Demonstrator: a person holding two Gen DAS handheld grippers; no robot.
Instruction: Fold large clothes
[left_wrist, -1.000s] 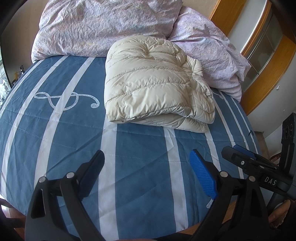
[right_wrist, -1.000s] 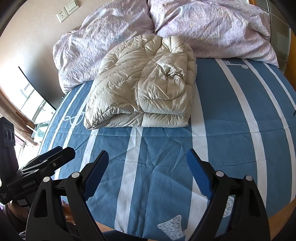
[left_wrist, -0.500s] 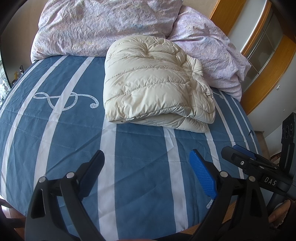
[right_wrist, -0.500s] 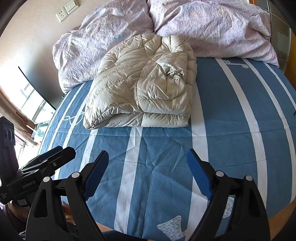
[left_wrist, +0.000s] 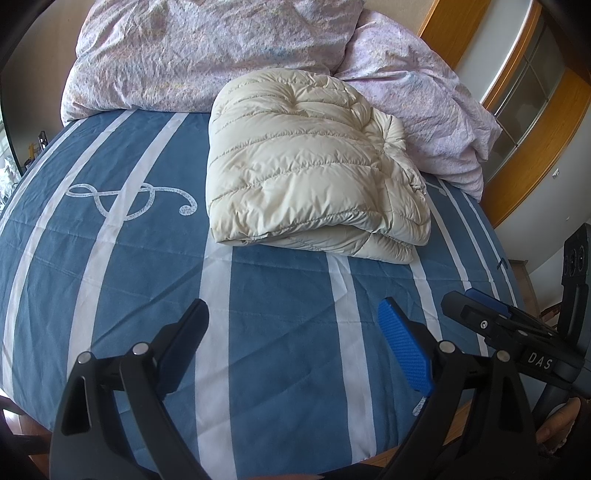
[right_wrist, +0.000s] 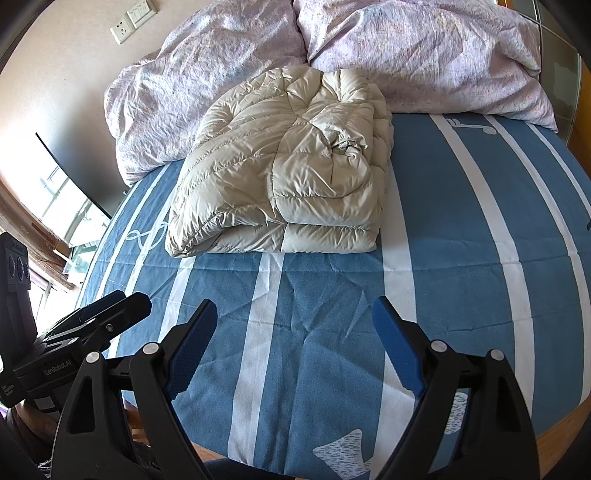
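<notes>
We hold the left gripper (left_wrist: 291, 339) over the near edge of a blue bedsheet with white stripes (left_wrist: 280, 295), its jaws wide apart and empty. A folded cream quilted puffer jacket (left_wrist: 306, 166) lies farther off, against lilac floral pillows (left_wrist: 207, 51). Our right gripper (right_wrist: 293, 336) likewise gapes, holding nothing.

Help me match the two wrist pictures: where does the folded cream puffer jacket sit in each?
Left wrist: folded cream puffer jacket upper centre, right of the treble clef print.
Right wrist: jacket upper centre-left, covering most of that print.
Shared landmark: lilac pillows behind.
</notes>
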